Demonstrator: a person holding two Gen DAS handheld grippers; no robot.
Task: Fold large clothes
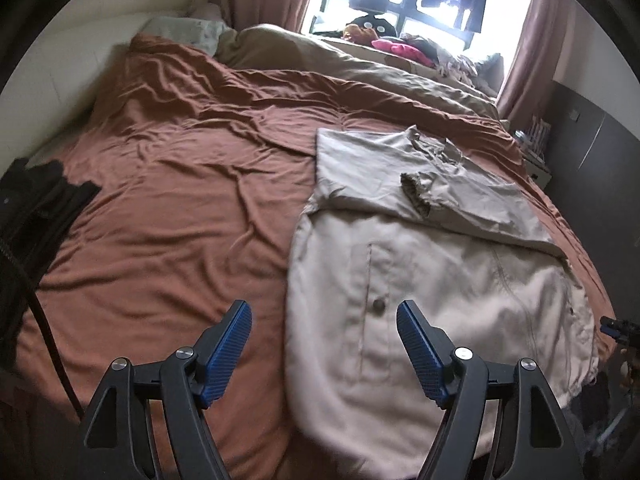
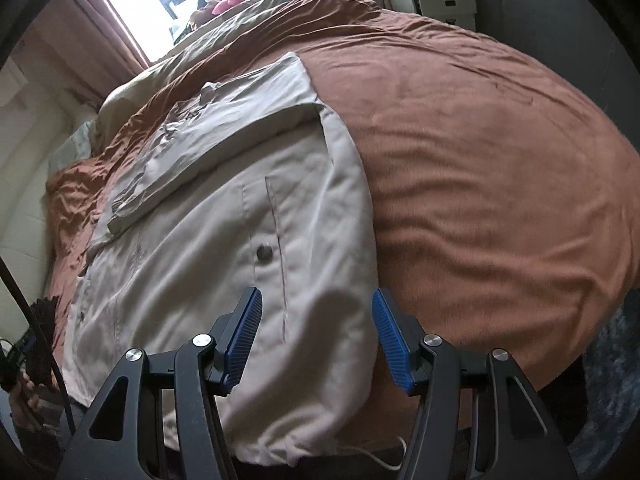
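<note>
A large beige jacket (image 1: 432, 280) lies flat on the rust-brown bedspread (image 1: 168, 184), sleeves folded across its upper part, hem toward me. My left gripper (image 1: 324, 312) is open and empty, hovering above the jacket's left hem edge, one finger over the bedspread and one over the jacket. In the right wrist view the same jacket (image 2: 208, 216) fills the left half, with a dark button (image 2: 264, 254) on its front. My right gripper (image 2: 317, 304) is open and empty above the jacket's hem near its right edge. A white drawstring (image 2: 384, 462) hangs from the hem.
A tan duvet (image 1: 360, 68) and pillows lie at the bed's far side below a bright window. Black clothing (image 1: 36, 208) sits on the bed's left edge. A white nightstand (image 2: 444, 0) stands beyond the bed. A dark cabinet (image 1: 592, 152) is at right.
</note>
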